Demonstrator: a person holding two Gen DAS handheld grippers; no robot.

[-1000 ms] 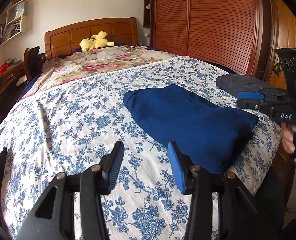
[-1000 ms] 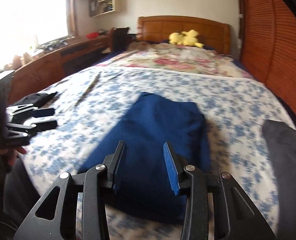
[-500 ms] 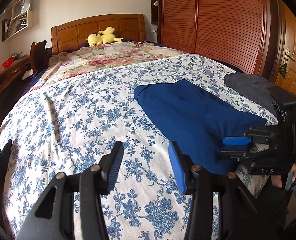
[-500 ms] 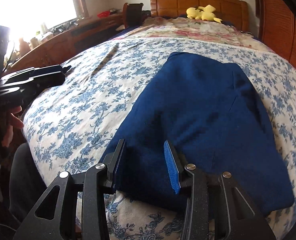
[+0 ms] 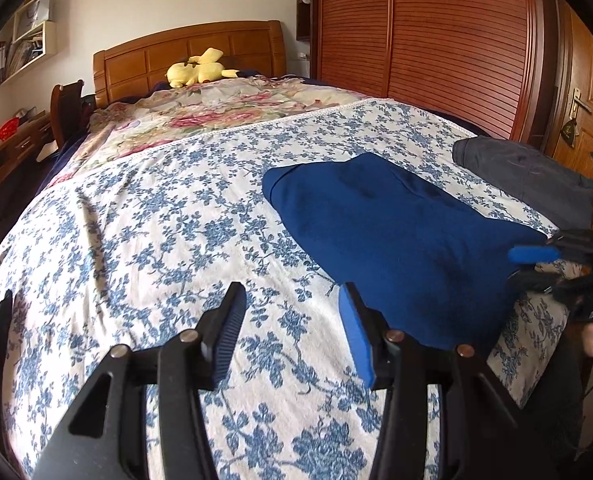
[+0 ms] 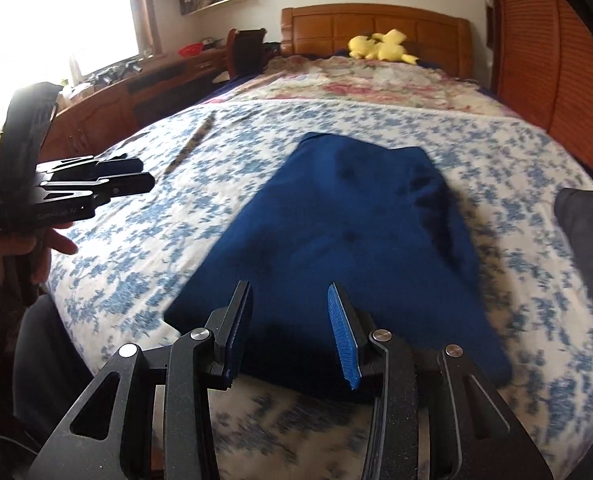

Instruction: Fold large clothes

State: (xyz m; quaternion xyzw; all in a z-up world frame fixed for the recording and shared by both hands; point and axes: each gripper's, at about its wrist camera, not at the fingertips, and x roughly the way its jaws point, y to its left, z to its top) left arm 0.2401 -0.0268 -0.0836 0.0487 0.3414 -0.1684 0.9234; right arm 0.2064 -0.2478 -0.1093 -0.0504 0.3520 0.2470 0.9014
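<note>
On the bed's flowered blue-and-white cover (image 5: 144, 232) lies the folded blue garment (image 5: 396, 240), near the foot edge. Both grippers, left (image 5: 288, 328) and right (image 6: 292, 332), hover partly open, empty. Behind stands a wooden headboard (image 5: 200, 52).

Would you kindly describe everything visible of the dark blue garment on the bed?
The dark blue garment is soft, plain cloth, already folded into a flat, roughly trapezoid bundle, narrower toward the headboard. It lies on the floral bedspread near the foot edge, beside a dark grey garment without touching it. The right gripper hovers open over its near edge, fingers not clamped on it; the left gripper stands open beside it over bare spread.
</note>
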